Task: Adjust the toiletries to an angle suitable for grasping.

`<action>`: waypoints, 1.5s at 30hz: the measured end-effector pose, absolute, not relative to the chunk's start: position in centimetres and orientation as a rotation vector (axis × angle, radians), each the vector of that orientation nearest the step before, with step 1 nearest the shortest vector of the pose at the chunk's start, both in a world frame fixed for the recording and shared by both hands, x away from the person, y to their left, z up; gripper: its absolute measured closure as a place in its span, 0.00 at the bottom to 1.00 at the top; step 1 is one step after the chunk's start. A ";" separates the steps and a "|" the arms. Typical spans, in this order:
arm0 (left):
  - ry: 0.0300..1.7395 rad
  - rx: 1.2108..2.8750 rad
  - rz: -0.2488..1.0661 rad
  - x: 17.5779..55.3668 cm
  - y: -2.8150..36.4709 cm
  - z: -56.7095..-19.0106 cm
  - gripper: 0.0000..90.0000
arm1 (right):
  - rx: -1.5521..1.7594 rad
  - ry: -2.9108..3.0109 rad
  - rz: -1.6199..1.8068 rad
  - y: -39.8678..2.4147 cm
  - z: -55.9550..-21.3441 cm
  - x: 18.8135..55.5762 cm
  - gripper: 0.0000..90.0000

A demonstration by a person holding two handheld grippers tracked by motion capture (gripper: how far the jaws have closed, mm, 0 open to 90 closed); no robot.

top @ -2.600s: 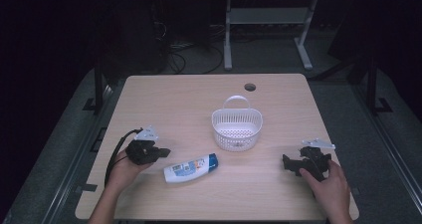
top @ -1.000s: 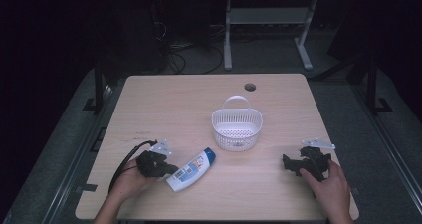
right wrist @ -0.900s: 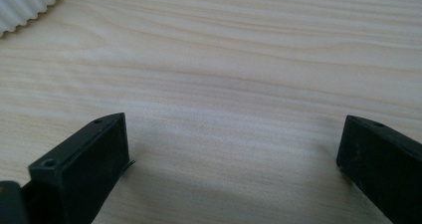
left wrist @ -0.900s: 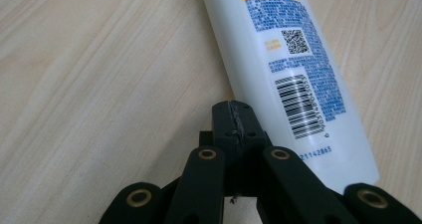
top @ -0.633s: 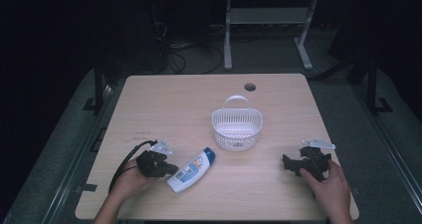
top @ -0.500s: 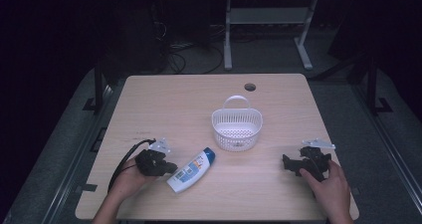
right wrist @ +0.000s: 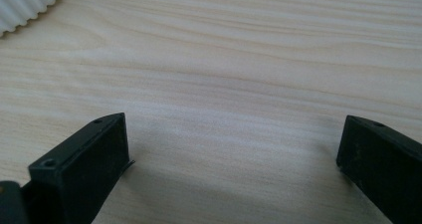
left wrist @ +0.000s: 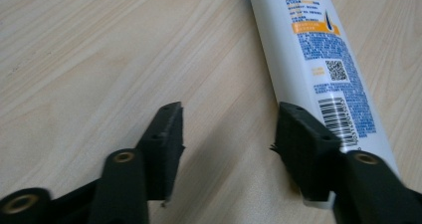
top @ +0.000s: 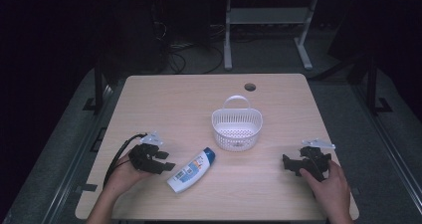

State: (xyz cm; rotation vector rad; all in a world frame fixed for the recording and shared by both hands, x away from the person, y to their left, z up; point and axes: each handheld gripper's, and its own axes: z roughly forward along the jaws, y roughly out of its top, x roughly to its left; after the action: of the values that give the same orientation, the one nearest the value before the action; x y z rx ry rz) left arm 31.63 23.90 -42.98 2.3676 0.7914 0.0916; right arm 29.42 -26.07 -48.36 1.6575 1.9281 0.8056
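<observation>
A white shampoo bottle [top: 191, 170] with a blue cap lies slantwise on the table, cap toward the basket. My left gripper [top: 168, 163] rests just left of it, and its jaws have just been opening. In the left gripper view the bottle [left wrist: 318, 64] lies along the right jaw's outer side, and my left gripper [left wrist: 229, 129] has bare wood between its pads. My right gripper [top: 287, 164] rests near the front right, held by a hand. In its own view my right gripper [right wrist: 234, 139] stands wide open over bare table.
A white slatted basket [top: 237, 127] with a handle stands mid-table, behind the bottle; its ribbed wall [right wrist: 25, 5] shows in the right gripper view. A cable hole [top: 250, 87] is near the wooden table's [top: 164, 104] far edge. A cable loops left of the left hand.
The bottle has turned to lie more slantwise and the left hand has shifted nearer the front edge. The left jaws have opened. The right hand has stayed put.
</observation>
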 end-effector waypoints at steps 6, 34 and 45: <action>0.818 2.367 0.125 31.6 23.4 -42.5 0.35 | 1.659 1.928 0.806 -26.1 -48.4 29.4 0.00; 0.840 2.347 0.149 32.6 20.1 -40.8 0.15 | 1.657 1.928 0.806 -26.1 -48.4 29.4 0.00; 0.795 2.365 0.128 32.9 17.5 -40.6 0.15 | 1.658 1.928 0.806 -26.1 -48.4 29.4 0.00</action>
State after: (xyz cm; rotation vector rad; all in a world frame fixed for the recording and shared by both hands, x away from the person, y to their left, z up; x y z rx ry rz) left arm 32.89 17.50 -40.56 2.3647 0.7947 0.1284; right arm 29.42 -26.07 -48.35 1.6581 1.9278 0.8058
